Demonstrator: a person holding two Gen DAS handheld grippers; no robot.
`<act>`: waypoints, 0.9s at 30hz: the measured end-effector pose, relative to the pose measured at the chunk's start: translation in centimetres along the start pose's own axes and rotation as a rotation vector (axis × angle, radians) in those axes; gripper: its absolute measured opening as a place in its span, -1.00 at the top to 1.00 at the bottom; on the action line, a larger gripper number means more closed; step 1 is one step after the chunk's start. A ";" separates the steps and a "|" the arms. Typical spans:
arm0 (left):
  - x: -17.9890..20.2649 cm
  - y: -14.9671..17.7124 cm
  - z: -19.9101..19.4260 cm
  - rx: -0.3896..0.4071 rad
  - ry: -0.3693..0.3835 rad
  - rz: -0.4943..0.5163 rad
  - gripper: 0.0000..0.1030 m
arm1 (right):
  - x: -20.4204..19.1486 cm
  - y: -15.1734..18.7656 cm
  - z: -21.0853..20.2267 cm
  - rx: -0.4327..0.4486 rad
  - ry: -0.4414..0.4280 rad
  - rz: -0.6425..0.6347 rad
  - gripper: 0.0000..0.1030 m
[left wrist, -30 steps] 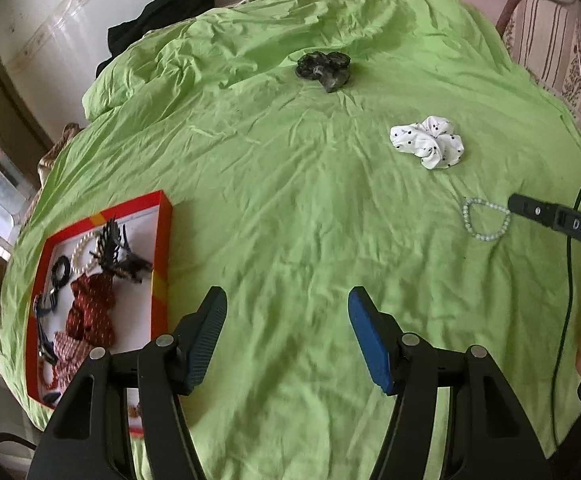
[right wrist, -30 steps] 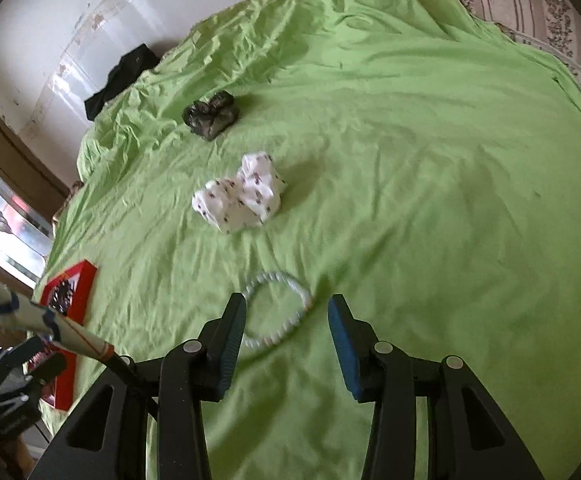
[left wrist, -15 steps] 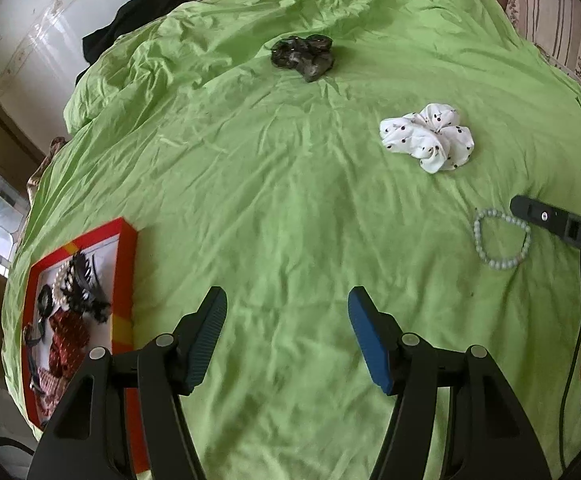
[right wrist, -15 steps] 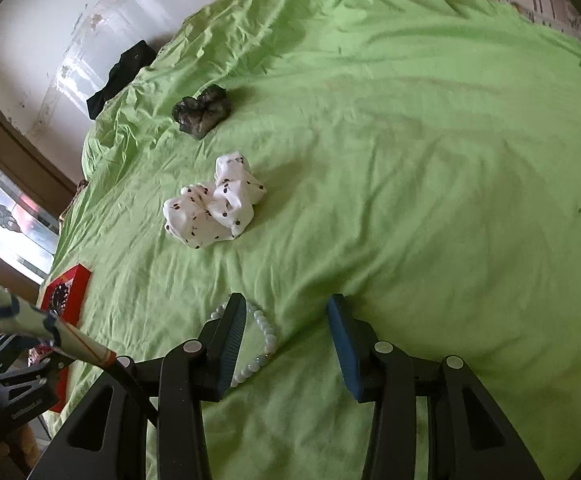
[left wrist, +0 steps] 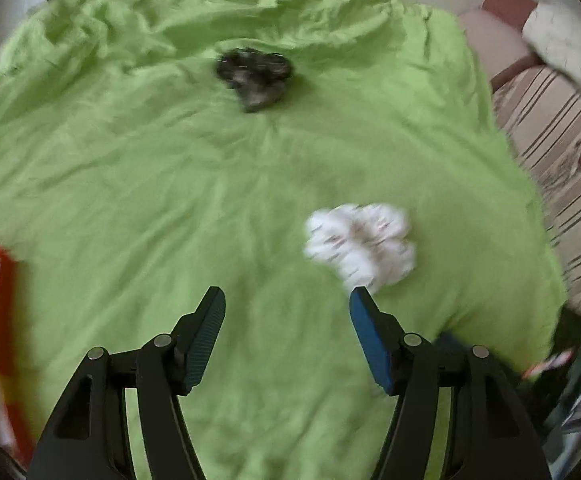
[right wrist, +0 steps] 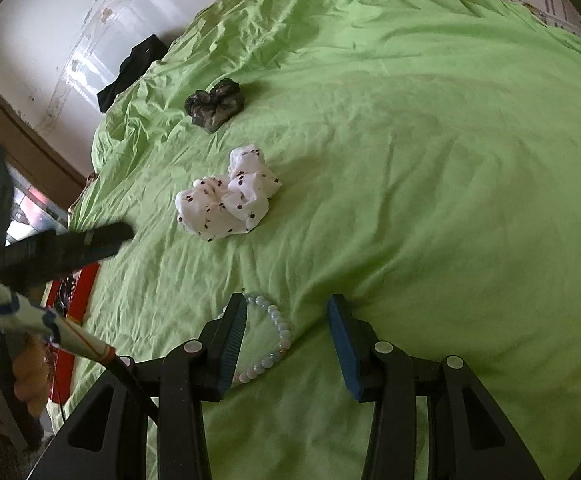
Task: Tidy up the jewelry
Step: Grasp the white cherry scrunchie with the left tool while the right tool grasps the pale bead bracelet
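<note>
Right wrist view: right gripper [right wrist: 286,320] is about half open w/ nothing gripped; the bead bracelet [right wrist: 268,340] lies flat on the green sheet [right wrist: 430,160], its right arc between the jaws, its left arc hidden behind the left finger, so that hand looks nearest to it. Farther out sit the white dotted scrunchie [right wrist: 226,200], then the dark scrunchie [right wrist: 214,106]. Left gripper [left wrist: 286,312], jaws just opening wider & empty, has the white scrunchie just beyond its right fingertip, red tray [left wrist: 4,300] at far left.
</note>
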State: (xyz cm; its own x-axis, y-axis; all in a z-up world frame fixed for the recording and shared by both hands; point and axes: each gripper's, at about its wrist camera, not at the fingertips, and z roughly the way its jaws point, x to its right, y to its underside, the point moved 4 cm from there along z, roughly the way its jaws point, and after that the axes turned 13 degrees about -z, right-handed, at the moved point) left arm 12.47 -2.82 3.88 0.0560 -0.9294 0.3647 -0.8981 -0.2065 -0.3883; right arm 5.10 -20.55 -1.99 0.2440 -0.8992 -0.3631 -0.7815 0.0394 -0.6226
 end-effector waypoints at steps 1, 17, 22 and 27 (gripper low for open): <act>0.3 -0.3 0.6 -0.014 0.023 -0.004 -0.29 | -0.2 0.0 0.0 -0.001 0.001 -0.007 0.10; 3.5 0.4 7.0 -0.129 0.042 0.021 0.33 | -3.5 0.5 1.5 -0.050 0.088 -0.223 0.50; 4.0 0.7 5.3 -0.113 0.024 0.066 0.84 | -3.4 0.5 1.2 -0.046 0.087 -0.222 0.86; 3.5 0.9 1.0 -0.033 0.008 0.075 0.84 | -3.7 0.2 -0.1 -0.011 0.081 -0.205 0.86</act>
State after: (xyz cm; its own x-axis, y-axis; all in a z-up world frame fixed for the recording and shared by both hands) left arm 12.27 -6.52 3.99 -0.0152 -0.9393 0.3427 -0.9136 -0.1262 -0.3864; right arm 4.03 -17.29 -0.70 0.3515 -0.9202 -0.1723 -0.7270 -0.1523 -0.6696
